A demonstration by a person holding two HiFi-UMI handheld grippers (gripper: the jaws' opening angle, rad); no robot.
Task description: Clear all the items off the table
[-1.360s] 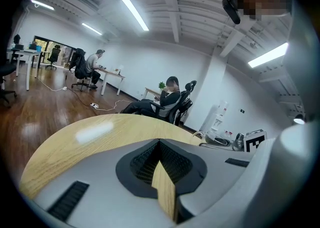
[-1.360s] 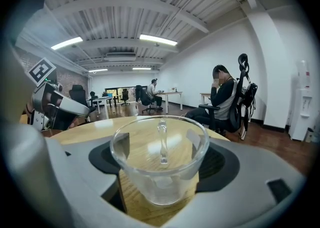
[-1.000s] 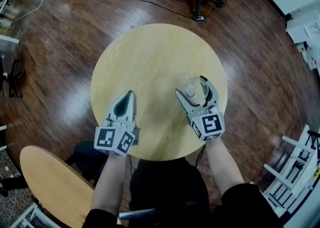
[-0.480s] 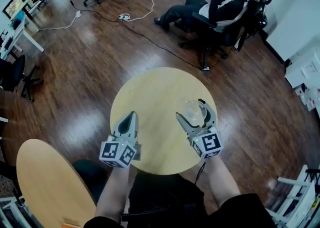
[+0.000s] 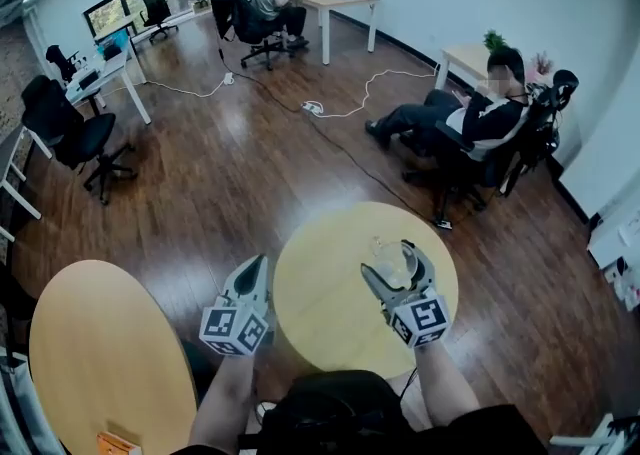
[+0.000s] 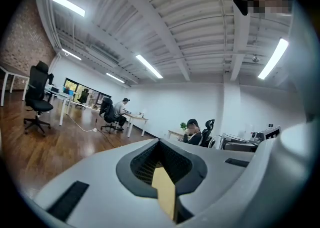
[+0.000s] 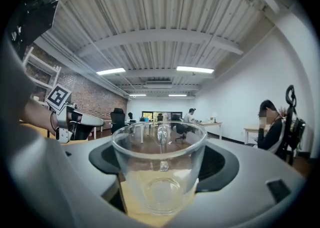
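Two tools by tabletop [image 5: 320,318]: right tool [image 5: 392,261] clamped on clear cup [image 7: 159,172], left tool [image 5: 259,267] fully closed, empty.

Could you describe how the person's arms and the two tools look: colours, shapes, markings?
Both the left tool and the right tool are light grey plastic with long jaws that taper to a point; the inner faces are dark and ribbed. Each carries a white cube with black square markers at its back. The forearms are bare; a dark sleeve starts near the elbow.
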